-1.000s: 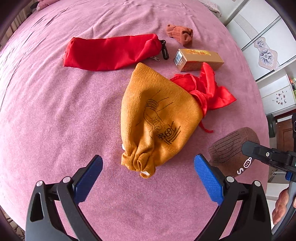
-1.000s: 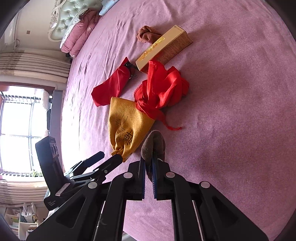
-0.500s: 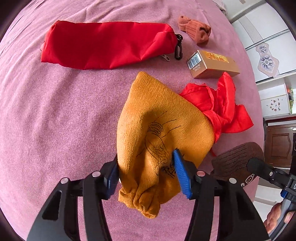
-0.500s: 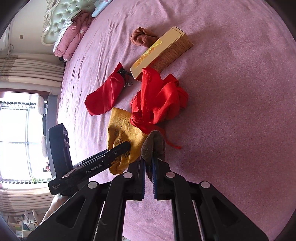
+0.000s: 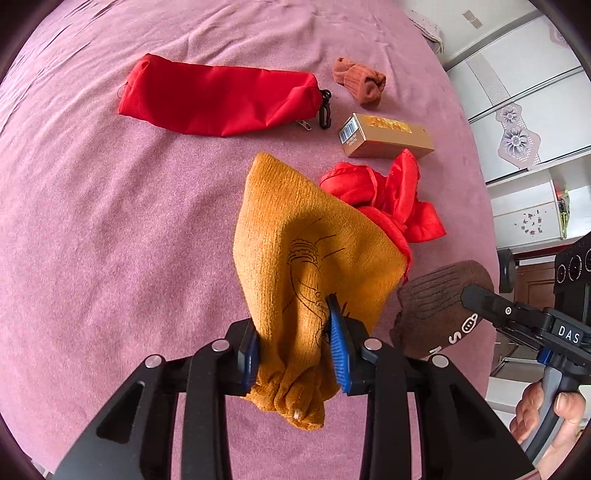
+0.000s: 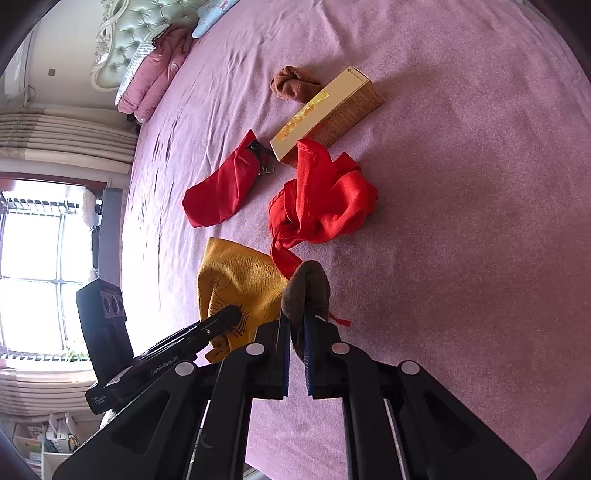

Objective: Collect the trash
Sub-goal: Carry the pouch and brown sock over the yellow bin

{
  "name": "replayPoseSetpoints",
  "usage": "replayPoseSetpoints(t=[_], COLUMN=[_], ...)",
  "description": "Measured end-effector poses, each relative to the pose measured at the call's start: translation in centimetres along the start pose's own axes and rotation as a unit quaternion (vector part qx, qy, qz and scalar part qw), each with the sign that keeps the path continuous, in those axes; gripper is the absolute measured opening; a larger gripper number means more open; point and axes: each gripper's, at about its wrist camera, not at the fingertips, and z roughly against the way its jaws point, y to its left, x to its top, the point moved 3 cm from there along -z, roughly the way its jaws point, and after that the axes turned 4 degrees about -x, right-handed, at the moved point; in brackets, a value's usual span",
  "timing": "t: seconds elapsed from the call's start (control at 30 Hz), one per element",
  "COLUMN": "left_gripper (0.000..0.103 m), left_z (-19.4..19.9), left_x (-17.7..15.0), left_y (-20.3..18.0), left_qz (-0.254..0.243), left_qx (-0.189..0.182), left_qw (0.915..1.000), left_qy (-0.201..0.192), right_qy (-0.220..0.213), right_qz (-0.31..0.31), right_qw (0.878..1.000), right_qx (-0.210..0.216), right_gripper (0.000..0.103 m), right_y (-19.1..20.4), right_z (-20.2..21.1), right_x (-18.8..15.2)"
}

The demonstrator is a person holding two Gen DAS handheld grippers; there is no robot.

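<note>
My left gripper is shut on the gathered neck of a mustard-yellow cloth pouch, which also shows in the right wrist view. My right gripper is shut on a dark brown sock, held just right of the pouch; the sock also shows in the left wrist view. A gold cardboard box, a rust-brown sock, a crumpled red cloth bag and a long red zip pouch lie on the pink bedspread.
The bedspread runs to a tufted headboard with pink pillows at the far end. White cabinets stand beyond the bed's right edge. A window is at the left in the right wrist view.
My left gripper moved forward and closed on the yellow pouch's neck, bunching it. My right gripper stayed shut on the brown sock and came closer beside the pouch.
</note>
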Motion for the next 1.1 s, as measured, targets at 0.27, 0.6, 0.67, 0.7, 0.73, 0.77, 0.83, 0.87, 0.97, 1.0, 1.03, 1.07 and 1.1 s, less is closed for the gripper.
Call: replayPoseSetpoints(t=[0.27, 0.6, 0.67, 0.7, 0.73, 0.77, 0.83, 0.87, 0.97, 1.0, 1.03, 1.07, 1.1], left_gripper=[0.032, 0.032, 0.032, 0.032, 0.032, 0.032, 0.032, 0.032, 0.032, 0.032, 0.033, 0.033, 0.033], left_z=[3.4, 4.4, 3.7, 3.3, 2.9, 2.3, 1.2, 0.6, -1.4, -2.1, -2.8, -3.6, -4.3], left_x=[-3.1, -5.8, -6.4, -6.9, -7.3, -7.7, -8.4, -8.7, -9.6, -9.8, -10.0, -10.2, -10.3], left_y=[-4.1, -14.7, -17.2, -18.6, -20.0, -21.3, -24.2, -25.6, -29.7, -31.0, -32.4, -33.6, -34.8], left_qz=[-0.012, -0.082, -0.096, -0.103, -0.112, -0.12, -0.137, -0.144, -0.166, -0.172, -0.177, -0.181, -0.185], left_qx=[-0.009, -0.009, -0.014, -0.017, -0.022, -0.026, -0.035, -0.038, -0.044, -0.046, -0.047, -0.049, -0.052], left_qw=[0.9998, 0.9961, 0.995, 0.9942, 0.9933, 0.9923, 0.99, 0.9889, 0.9851, 0.9839, 0.9828, 0.9819, 0.9809], left_qy=[-0.011, -0.03, -0.026, -0.023, -0.018, -0.014, -0.007, -0.003, 0.01, 0.015, 0.02, 0.025, 0.03], right_qy=[-0.031, -0.065, -0.072, -0.076, -0.08, -0.085, -0.094, -0.099, -0.114, -0.12, -0.126, -0.131, -0.137], right_qz=[0.019, 0.018, 0.009, 0.005, 0.001, -0.004, -0.015, -0.021, -0.04, -0.048, -0.054, -0.061, -0.069], right_qw=[0.999, 0.998, 0.997, 0.997, 0.997, 0.996, 0.995, 0.995, 0.993, 0.992, 0.991, 0.989, 0.988], right_qx=[0.023, 0.021, 0.017, 0.015, 0.013, 0.011, 0.006, 0.004, -0.001, -0.003, -0.005, -0.006, -0.009], right_gripper=[0.006, 0.006, 0.006, 0.006, 0.006, 0.006, 0.006, 0.006, 0.006, 0.006, 0.006, 0.006, 0.006], right_y=[0.0, -5.2, -6.9, -7.8, -8.8, -9.8, -11.9, -13.1, -16.6, -17.8, -18.9, -20.1, -21.3], right_z=[5.8, 13.7, 15.4, 16.3, 17.1, 18.0, 19.8, 20.6, 23.2, 24.1, 25.0, 25.8, 26.6], right_x=[-2.5, -6.1, -6.7, -7.0, -7.2, -7.5, -7.8, -7.9, -8.0, -8.1, -8.1, -8.1, -8.1])
